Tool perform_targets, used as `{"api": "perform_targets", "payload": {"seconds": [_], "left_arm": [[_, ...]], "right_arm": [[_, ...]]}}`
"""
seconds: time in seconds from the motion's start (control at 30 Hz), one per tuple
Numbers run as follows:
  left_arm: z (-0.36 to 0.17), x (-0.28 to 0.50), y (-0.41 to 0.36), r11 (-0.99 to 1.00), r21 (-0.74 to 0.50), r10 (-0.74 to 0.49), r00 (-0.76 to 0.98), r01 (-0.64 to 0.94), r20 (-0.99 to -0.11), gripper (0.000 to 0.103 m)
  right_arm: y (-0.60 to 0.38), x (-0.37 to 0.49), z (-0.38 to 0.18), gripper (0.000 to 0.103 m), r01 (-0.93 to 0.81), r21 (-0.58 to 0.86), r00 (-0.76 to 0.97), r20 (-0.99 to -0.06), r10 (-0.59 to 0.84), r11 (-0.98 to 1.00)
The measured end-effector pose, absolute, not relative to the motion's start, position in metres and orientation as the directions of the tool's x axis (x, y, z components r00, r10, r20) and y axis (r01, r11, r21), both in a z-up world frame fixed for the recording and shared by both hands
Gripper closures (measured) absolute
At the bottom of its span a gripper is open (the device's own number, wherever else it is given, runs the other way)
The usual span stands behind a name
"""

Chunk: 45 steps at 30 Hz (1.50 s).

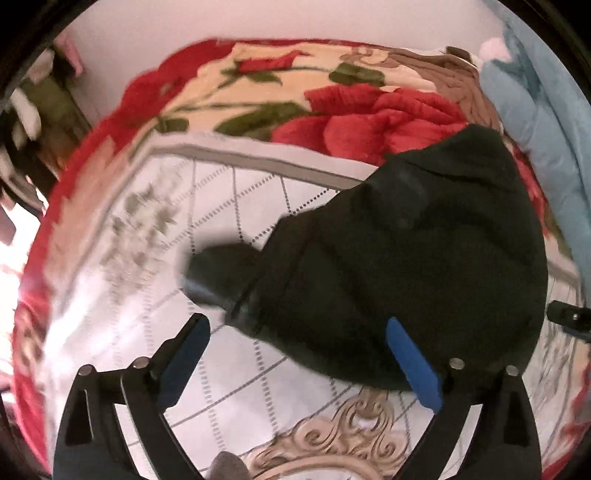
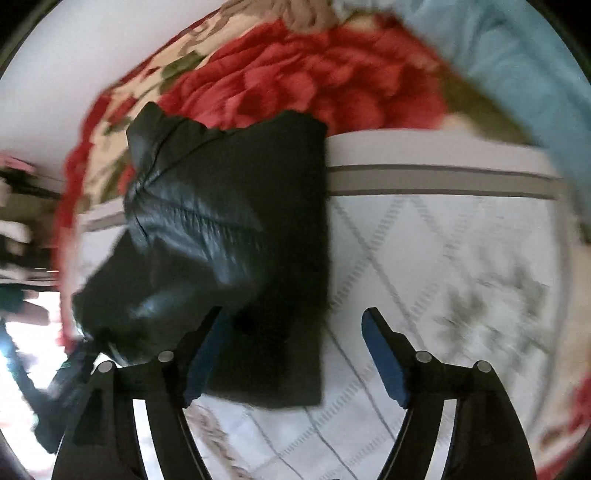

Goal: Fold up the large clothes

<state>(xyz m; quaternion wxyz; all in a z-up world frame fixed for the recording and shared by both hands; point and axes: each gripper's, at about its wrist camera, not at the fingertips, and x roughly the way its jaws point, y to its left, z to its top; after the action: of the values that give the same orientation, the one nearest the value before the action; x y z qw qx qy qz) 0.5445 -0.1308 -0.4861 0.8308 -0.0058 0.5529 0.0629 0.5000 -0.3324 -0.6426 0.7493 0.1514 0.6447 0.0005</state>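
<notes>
A black jacket lies folded in a compact bundle on the white quilted sheet. My left gripper hangs over its near left edge, open wide; the right blue pad is above the cloth, the left pad above the sheet, and nothing is pinched. In the right wrist view the black jacket shows a shiny puffed part on the left and a flat matte part on the right. My right gripper is open over its near right corner, the pads clear of the cloth.
A red rose blanket covers the bed beyond the sheet. Light blue bedding and a brown cloth lie at the far right. Part of the other gripper shows at the right edge. A pale wall stands behind.
</notes>
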Motion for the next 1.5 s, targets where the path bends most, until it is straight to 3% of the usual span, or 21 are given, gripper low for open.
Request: {"api": "perform_targets", "payload": {"seconds": [0.17,0.4,1.0,1.5], "left_arm": [[-0.447,0.524,-0.14,0.994,0.08,0.101,0.407,-0.068,-0.908,0.0],[-0.366,0.485,-0.149,0.998,0.061,0.07,0.467,-0.035,-0.881,0.0],[-0.12,0.314,-0.138,0.997,-0.015,-0.054,0.589,0.071,-0.806,0.0],[-0.022,0.237,-0.125,0.997,-0.013,-0.058,0.615,0.078,-0.786,0.0]], "right_arm": [[-0.314,0.448,-0.595,0.022,0.198,-0.024,0.195,-0.979,-0.063,0.98],[-0.274,0.386,-0.504,0.022,0.216,-0.179,0.257,-0.938,-0.233,0.96],[-0.232,0.181,-0.196,0.022,0.288,-0.202,0.452,-0.833,-0.319,0.936],[-0.214,0.072,-0.058,0.022,0.255,-0.161,0.531,-0.801,-0.277,0.954]]}}
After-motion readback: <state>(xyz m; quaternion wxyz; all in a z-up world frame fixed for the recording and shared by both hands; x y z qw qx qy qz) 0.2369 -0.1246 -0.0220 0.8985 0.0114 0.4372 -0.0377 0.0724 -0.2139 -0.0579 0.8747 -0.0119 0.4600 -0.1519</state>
